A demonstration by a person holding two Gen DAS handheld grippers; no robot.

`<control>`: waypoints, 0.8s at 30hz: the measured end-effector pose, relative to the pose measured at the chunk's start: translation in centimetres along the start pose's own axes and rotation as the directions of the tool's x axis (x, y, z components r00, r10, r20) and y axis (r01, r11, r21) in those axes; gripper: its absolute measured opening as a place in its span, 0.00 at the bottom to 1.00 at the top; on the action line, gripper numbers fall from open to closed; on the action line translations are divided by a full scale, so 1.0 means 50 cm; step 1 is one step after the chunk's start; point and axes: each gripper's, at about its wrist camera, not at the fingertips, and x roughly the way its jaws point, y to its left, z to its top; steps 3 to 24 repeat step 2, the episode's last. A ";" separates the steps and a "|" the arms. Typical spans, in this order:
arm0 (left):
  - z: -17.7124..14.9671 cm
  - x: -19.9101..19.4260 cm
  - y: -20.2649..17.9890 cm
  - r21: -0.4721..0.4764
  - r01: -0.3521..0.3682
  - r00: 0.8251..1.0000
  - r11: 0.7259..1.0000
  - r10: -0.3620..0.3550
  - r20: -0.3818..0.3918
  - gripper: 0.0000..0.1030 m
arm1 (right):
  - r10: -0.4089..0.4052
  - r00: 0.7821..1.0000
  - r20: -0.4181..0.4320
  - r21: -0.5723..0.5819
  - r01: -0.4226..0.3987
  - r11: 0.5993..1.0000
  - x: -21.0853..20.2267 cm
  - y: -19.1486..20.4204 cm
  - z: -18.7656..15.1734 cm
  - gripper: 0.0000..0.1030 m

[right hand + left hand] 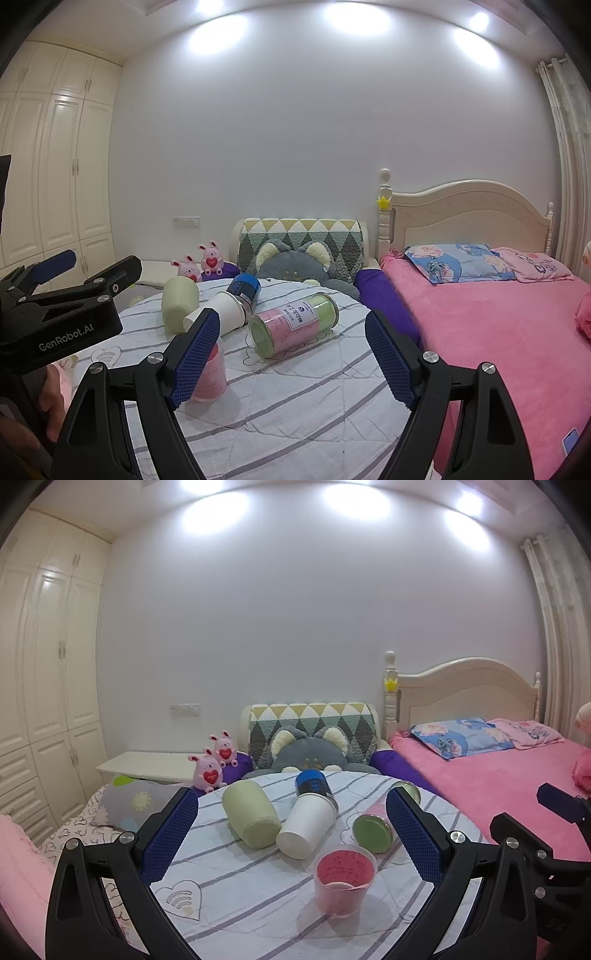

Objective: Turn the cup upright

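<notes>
So the whole thing is set up on a round table (258,904) with a striped quilted cloth, parked in a bedroom next to a pink bed (498,332). Four cups are lying on their sides near the middle of it: a pale green cup (251,814), a white paper cup (308,825) touching it, a blue cup (314,782) just behind the white one with the white cup's mouth end up against it, and a glass jar-type cup with a pink and green label (295,325) off to the right. The pink cup (343,878) is the only one standing, mouth up, closest to the camera in the left wrist view.

Left gripper (291,819) has its fingers spread wide, holding nothing, hanging in the air short of the cups. Right gripper (291,358) same deal, wide apart and empty, with the glass one sitting roughly between its fingers further out.

My read: one cup is upright and four are left to go, and nothing is grabbed right now. The glass cup looks like the easiest next pick for the right side, though it'll probably roll
</notes>
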 end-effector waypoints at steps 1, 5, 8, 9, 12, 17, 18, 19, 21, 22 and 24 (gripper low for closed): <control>-0.001 0.001 0.000 0.000 -0.001 1.000 1.000 0.001 -0.003 1.00 | 0.000 1.000 -0.002 0.000 0.000 1.000 0.001 0.001 -0.001 0.80; -0.002 0.002 -0.002 0.000 -0.004 1.000 1.000 0.004 -0.004 1.00 | 0.001 1.000 -0.005 0.000 -0.001 1.000 0.001 0.001 -0.001 0.80; -0.002 0.002 -0.002 0.000 -0.004 1.000 1.000 0.004 -0.004 1.00 | 0.001 1.000 -0.005 0.000 -0.001 1.000 0.001 0.001 -0.001 0.80; -0.002 0.002 -0.002 0.000 -0.004 1.000 1.000 0.004 -0.004 1.00 | 0.001 1.000 -0.005 0.000 -0.001 1.000 0.001 0.001 -0.001 0.80; -0.002 0.002 -0.002 0.000 -0.004 1.000 1.000 0.004 -0.004 1.00 | 0.001 1.000 -0.005 0.000 -0.001 1.000 0.001 0.001 -0.001 0.80; -0.002 0.002 -0.002 0.000 -0.004 1.000 1.000 0.004 -0.004 1.00 | 0.001 1.000 -0.005 0.000 -0.001 1.000 0.001 0.001 -0.001 0.80; -0.002 0.002 -0.002 0.000 -0.004 1.000 1.000 0.004 -0.004 1.00 | 0.001 1.000 -0.005 0.000 -0.001 1.000 0.001 0.001 -0.001 0.80; -0.002 0.002 -0.002 0.000 -0.004 1.000 1.000 0.004 -0.004 1.00 | 0.001 1.000 -0.005 0.000 -0.001 1.000 0.001 0.001 -0.001 0.80; -0.002 0.002 -0.002 0.000 -0.004 1.000 1.000 0.004 -0.004 1.00 | 0.001 1.000 -0.005 0.000 -0.001 1.000 0.001 0.001 -0.001 0.80; -0.002 0.002 -0.002 0.000 -0.004 1.000 1.000 0.004 -0.004 1.00 | 0.001 1.000 -0.005 0.000 -0.001 1.000 0.001 0.001 -0.001 0.80; -0.002 0.002 -0.002 0.000 -0.004 1.000 1.000 0.004 -0.004 1.00 | 0.001 1.000 -0.005 0.000 -0.001 1.000 0.001 0.001 -0.001 0.80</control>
